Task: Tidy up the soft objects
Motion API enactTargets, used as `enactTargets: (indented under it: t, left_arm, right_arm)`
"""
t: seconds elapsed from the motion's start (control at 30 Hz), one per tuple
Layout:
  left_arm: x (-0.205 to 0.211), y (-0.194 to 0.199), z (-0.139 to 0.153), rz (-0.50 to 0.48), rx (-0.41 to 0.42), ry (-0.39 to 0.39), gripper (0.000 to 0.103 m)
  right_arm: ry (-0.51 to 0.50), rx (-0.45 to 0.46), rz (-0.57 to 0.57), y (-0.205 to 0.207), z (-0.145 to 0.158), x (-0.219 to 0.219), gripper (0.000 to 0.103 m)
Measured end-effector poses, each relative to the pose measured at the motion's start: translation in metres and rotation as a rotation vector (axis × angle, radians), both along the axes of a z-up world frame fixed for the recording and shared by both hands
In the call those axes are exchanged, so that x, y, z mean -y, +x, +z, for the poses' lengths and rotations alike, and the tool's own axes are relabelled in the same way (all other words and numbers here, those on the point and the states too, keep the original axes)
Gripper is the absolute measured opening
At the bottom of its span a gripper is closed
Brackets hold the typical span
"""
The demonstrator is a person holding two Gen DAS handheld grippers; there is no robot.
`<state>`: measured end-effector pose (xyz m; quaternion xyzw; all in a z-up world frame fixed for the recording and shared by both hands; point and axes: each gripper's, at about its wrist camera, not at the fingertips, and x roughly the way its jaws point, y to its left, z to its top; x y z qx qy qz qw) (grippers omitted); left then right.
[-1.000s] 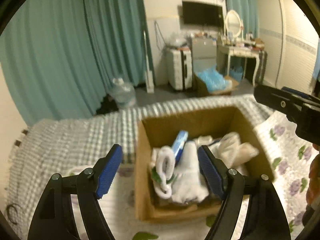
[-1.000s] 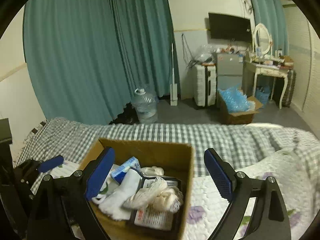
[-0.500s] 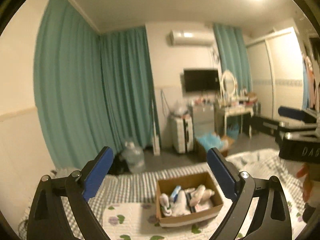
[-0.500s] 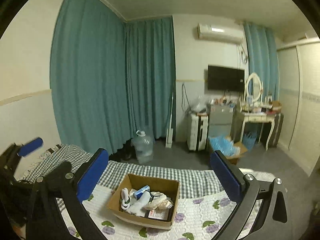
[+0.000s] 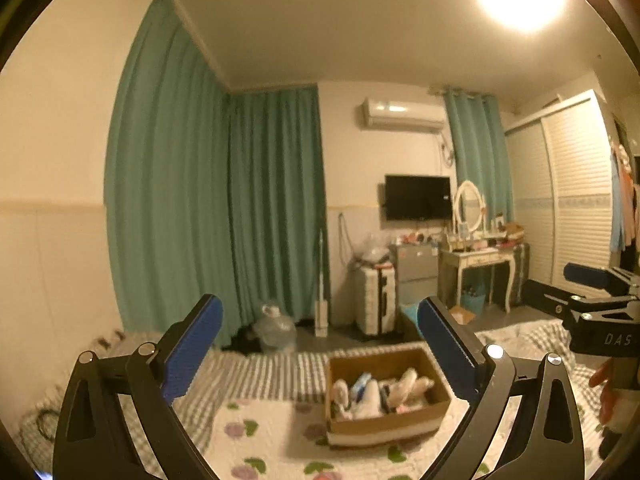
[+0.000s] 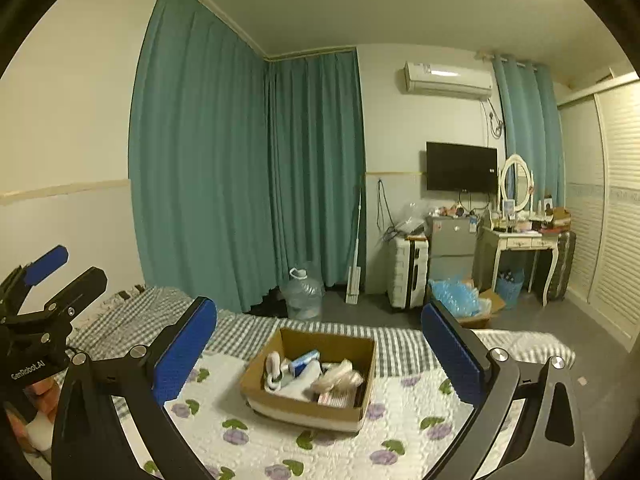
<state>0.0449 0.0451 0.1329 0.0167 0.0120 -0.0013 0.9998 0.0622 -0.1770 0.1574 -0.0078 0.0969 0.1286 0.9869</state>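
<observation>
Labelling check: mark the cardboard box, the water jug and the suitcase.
cardboard box (image 6: 304,406), right wrist view, on its near outer wall.
water jug (image 6: 302,294), right wrist view, on its clear body below the cap.
suitcase (image 6: 408,272), right wrist view, on its white ribbed front.

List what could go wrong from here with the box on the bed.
1. The cardboard box sits on a soft floral quilt, so pressing on one side might tip it.
2. The white cloths and other items lie loosely heaped, so pulling one may drag its neighbours out.
3. Both grippers, left gripper and right gripper, are open and empty.
</observation>
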Motion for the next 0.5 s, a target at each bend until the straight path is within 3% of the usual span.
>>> enactTargets:
  t: [0.1,0.27,0.4,0.5]
  left_arm:
    - [-0.006,0.013,-0.025,0.016,-0.034,-0.022,0.100]
    - [0.001,0.039,-0.085,0.104,-0.057,0.045,0.100]
    - [0.002,0.061,-0.132,0.072,-0.157,0.041,0.100]
    - [0.002,0.070,-0.153,0.063,-0.208,0.055,0.100]
  right_arm:
    - [-0.016,0.012,-0.005,0.009,-0.038,-0.006,0.103]
    - [-0.031,-0.011,-0.036,0.036,-0.105,-0.016,0.103]
    - [-0.081,-0.084,-0.068,0.057,-0.160,-0.020,0.103]
    - [-0.083,-0.138,-0.060,0.067,-0.185,-0.021,0.103]
